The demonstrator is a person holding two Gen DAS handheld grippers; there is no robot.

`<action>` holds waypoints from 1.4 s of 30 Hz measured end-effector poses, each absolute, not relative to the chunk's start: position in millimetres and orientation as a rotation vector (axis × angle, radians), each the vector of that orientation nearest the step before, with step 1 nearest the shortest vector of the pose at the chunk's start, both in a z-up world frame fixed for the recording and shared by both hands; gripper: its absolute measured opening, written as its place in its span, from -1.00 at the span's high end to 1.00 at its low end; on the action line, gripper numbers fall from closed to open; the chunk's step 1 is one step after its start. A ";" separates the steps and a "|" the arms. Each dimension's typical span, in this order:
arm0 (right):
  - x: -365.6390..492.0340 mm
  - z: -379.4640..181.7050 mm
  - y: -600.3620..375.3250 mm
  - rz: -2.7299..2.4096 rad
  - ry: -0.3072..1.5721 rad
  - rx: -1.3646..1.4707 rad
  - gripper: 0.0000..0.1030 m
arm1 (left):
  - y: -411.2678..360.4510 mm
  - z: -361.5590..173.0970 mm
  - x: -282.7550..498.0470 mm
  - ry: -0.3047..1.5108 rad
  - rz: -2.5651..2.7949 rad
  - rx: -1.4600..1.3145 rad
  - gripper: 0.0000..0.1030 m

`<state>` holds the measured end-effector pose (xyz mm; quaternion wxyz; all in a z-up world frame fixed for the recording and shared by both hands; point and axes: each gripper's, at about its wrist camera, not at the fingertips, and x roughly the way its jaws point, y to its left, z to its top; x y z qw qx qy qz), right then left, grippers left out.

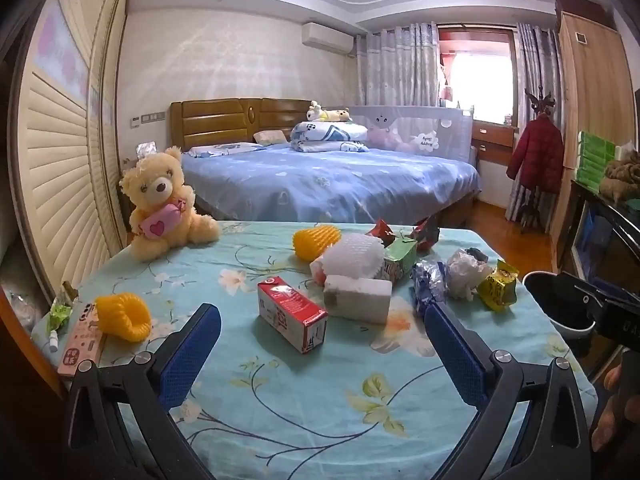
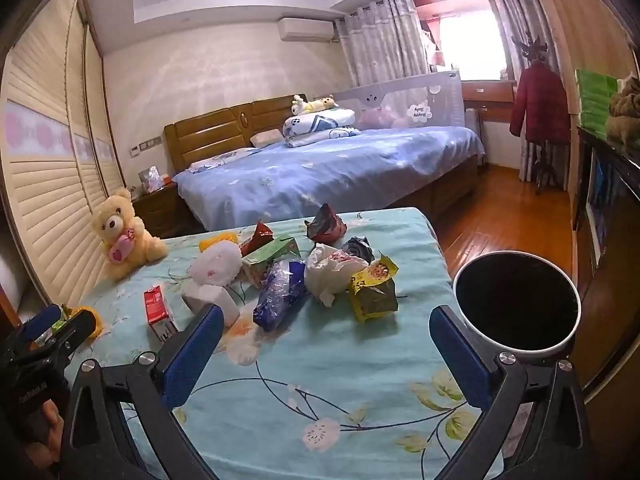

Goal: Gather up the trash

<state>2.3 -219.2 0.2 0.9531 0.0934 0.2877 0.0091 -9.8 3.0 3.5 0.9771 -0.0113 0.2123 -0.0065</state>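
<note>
Trash lies on a table with a floral turquoise cloth point(image 1: 320, 400): a red milk carton point(image 1: 292, 313), a white foam block point(image 1: 358, 298), white foam netting point(image 1: 352, 256), two yellow foam nets point(image 1: 122, 316) point(image 1: 314, 242), a blue wrapper point(image 2: 278, 294), a white plastic bag point(image 2: 330, 272) and a yellow-green packet point(image 2: 374, 288). A black bin with a white rim point(image 2: 518, 300) stands at the table's right edge. My left gripper point(image 1: 322, 320) is open above the near table, with the carton between its fingers' line. My right gripper point(image 2: 326, 320) is open and empty, left of the bin.
A teddy bear point(image 1: 162, 202) sits at the table's far left. A pink phone point(image 1: 80, 340) and a green wrapper point(image 1: 60, 314) lie at the left edge. A bed point(image 1: 328, 180) stands behind the table. Wooden floor point(image 2: 500, 208) lies to the right.
</note>
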 end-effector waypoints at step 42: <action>1.8 1.6 -205.4 0.081 0.567 0.196 -1.00 | 6.7 1.9 -5.4 0.435 -0.015 -0.043 -0.98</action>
